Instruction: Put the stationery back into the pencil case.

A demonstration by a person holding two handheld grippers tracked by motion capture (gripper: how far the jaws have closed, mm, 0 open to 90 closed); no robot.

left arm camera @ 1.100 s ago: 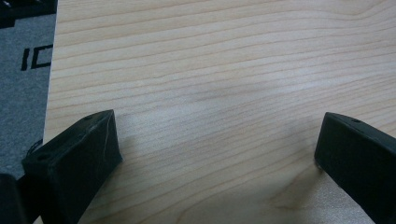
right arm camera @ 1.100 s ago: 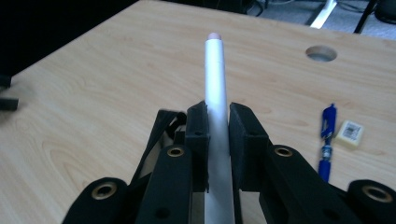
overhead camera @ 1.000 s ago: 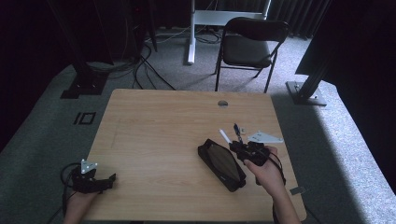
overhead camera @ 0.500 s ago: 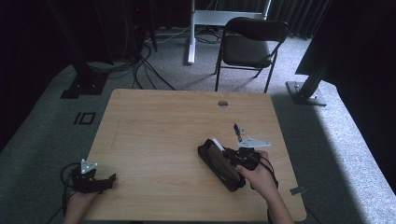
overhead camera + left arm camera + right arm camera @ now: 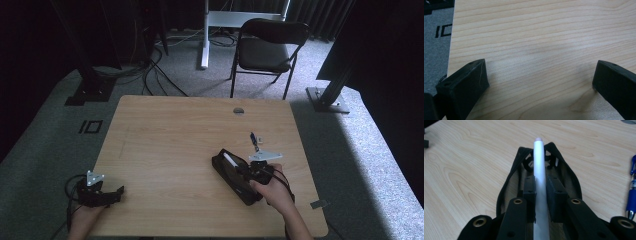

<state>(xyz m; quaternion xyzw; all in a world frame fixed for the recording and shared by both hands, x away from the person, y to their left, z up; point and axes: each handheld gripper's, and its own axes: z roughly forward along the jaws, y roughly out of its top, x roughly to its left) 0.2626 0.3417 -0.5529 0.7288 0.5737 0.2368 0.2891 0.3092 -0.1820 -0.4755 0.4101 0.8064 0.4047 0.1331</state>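
I hold a white pen [image 5: 540, 182] pinched between the jaws of my right gripper [image 5: 541, 202], its tip pointing over the open mouth of a black pencil case [image 5: 509, 185]. In the high view the case [image 5: 227, 172] lies toward 4 o'clock on the counter [image 5: 170, 145], slanting from 10 to 4 o'clock, with my right gripper [image 5: 250, 172] directly above its near half and the pen's pale end at the case's far end.

Progress, as I judge it: the work in hand appears to be packing pens into the case. The white pen is gripped and lined up over the opening but not yet released inside. A blue pen [image 5: 632, 187] lies on the counter just beside the case, at 3 o'clock in the right gripper view; in the high view it [image 5: 255, 140] lies just beyond the gripper. It remains to be packed, and the zipper remains open.

My left gripper [image 5: 102, 192] rests at 7 o'clock on the counter, well apart from the case; its jaws stand spread wide over bare wood [image 5: 536, 50], holding nothing.

Hard to make out: the case's interior is dark, so I cannot tell what it already contains. The white pen's rear end is hidden behind the jaws, and the blue pen is cut off at the frame edge.
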